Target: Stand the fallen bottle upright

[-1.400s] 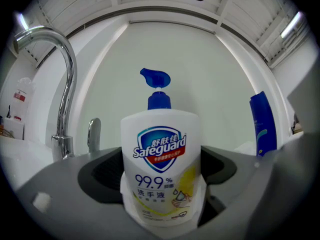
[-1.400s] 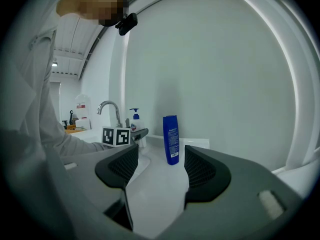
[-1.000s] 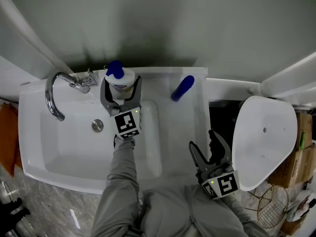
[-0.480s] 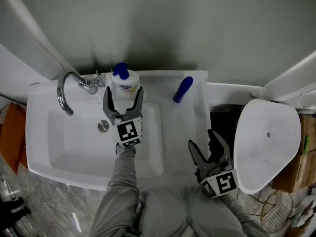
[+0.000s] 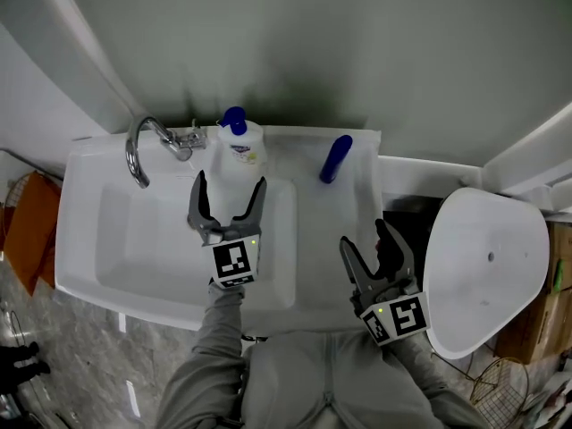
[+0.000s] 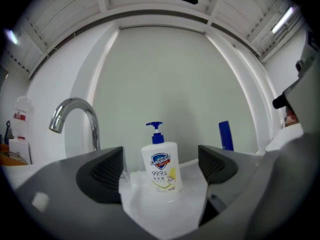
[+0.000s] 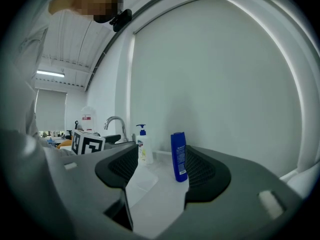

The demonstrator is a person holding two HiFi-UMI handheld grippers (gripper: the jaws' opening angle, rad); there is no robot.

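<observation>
While both grippers are hanging open over the sink (image 5: 107,239), the pump bottle (image 5: 241,146) is standing upright on the back ledge, just right of the faucet (image 5: 143,146). Its long axis is running vertically, with the base resting on the ledge and the blue pump pointing up.

The left gripper (image 5: 230,186) is hovering over the basin just in front of the pump bottle. Its jaws are spreading wide, touching nothing and holding nothing. The right gripper (image 5: 362,235) is waiting near the sink's front right corner, its jaws likewise wide apart and empty.

A blue bottle (image 5: 335,159) is also standing upright, further right on the same ledge and well apart from the pump bottle.

The head view is looking down on the pump top and giving little of the body. The left gripper view is showing the bottle's printed label facing the jaws and the spout turning left. The right gripper view is lining up both bottles along the wall, with the left gripper's marker cube showing at its left edge.
</observation>
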